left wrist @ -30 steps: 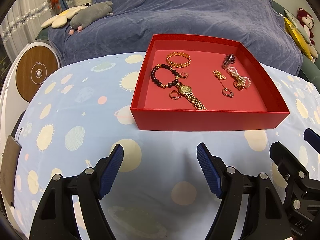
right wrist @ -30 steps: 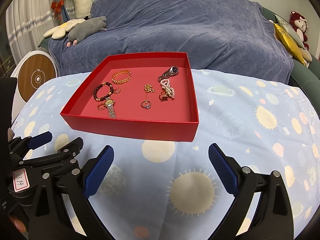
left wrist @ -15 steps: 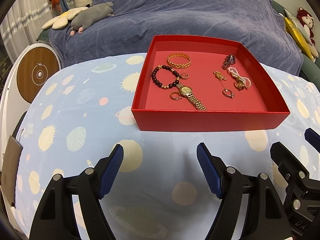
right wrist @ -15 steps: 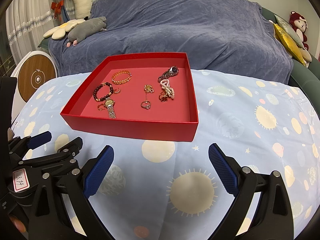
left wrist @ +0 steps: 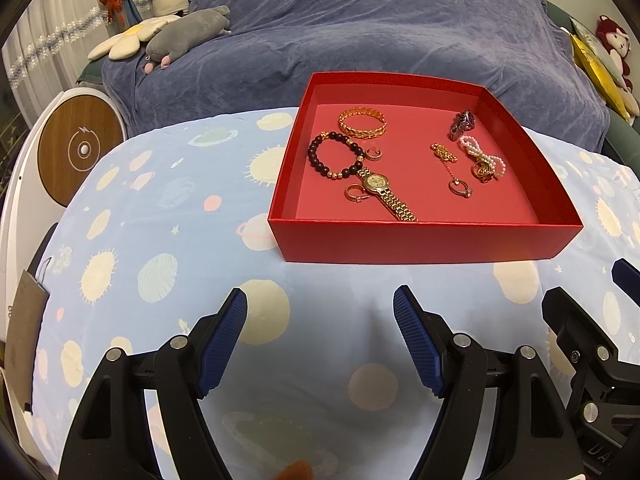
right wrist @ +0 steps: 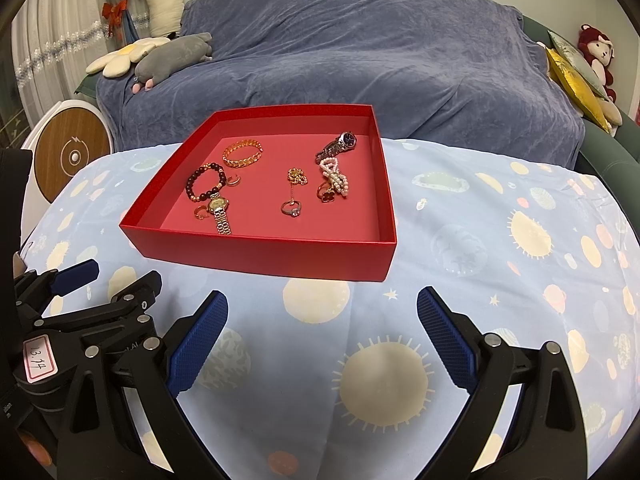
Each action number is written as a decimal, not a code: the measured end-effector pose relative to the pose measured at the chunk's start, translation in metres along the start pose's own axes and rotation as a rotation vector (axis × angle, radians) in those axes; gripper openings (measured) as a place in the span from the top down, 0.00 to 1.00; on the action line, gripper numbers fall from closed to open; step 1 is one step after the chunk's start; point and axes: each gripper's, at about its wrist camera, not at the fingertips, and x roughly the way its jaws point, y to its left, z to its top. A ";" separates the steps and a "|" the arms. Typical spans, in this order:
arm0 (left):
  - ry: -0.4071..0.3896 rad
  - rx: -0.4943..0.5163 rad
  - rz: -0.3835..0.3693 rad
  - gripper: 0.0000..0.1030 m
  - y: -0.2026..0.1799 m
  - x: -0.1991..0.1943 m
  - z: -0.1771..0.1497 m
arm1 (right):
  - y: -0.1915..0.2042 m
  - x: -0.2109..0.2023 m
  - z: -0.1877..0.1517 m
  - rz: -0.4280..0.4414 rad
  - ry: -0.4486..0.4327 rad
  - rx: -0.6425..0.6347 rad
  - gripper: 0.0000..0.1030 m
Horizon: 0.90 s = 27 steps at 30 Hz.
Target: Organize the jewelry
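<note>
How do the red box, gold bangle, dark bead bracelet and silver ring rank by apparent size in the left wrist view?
1. Red box, by far.
2-3. Gold bangle and dark bead bracelet: too alike to rank.
4. Silver ring, smallest.

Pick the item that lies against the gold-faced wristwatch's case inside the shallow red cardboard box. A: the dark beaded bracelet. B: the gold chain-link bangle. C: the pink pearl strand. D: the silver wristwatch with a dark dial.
A: the dark beaded bracelet curves round to meet the gold-faced wristwatch at its case, inside the shallow red cardboard box; the other three lie apart from it.
</note>
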 end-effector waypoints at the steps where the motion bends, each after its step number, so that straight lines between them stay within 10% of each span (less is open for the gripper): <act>1: -0.001 0.000 -0.001 0.29 0.000 0.000 0.000 | 0.000 0.000 0.000 0.000 -0.001 0.001 0.09; 27: -0.002 -0.050 -0.005 0.24 0.006 0.001 -0.002 | 0.003 -0.003 0.000 -0.008 -0.021 0.008 0.05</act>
